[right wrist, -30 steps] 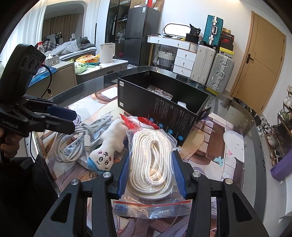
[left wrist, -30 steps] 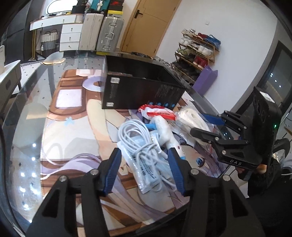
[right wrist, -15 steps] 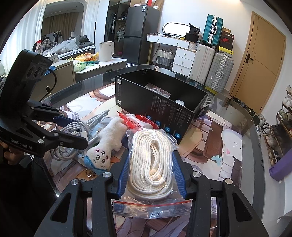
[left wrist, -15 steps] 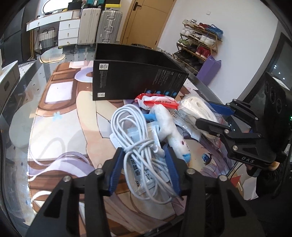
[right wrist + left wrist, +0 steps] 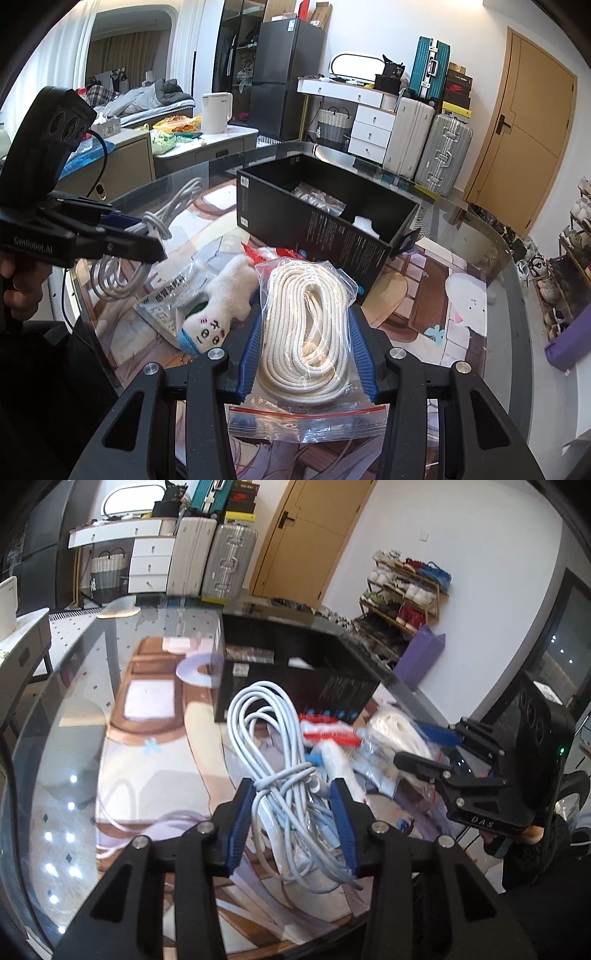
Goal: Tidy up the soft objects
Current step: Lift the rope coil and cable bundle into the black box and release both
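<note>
Here we see the left gripper (image 5: pixel 291 823), its jaws just closed, clamping the white cable bundle (image 5: pixel 273 753) above the table (image 5: pixel 74 746); the right gripper (image 5: pixel 303 354) grips the bagged rope (image 5: pixel 310 325) near the black box (image 5: pixel 325 218).

A glass tabletop (image 5: pixel 491 258) lies over an illustrated mat (image 5: pixel 155 760). Beyond it, two silver suitcases (image 5: pixel 426 147) stand beside a white chest of drawers (image 5: pixel 371 129), with a teal suitcase (image 5: pixel 430 70) on top. A black refrigerator (image 5: pixel 282 74) stands by a white electric kettle (image 5: pixel 216 112) on a counter. A wooden door (image 5: pixel 528 122) is closed; a shoe rack (image 5: pixel 404 587) and a purple bag (image 5: pixel 421 657) stand along the wall.
</note>
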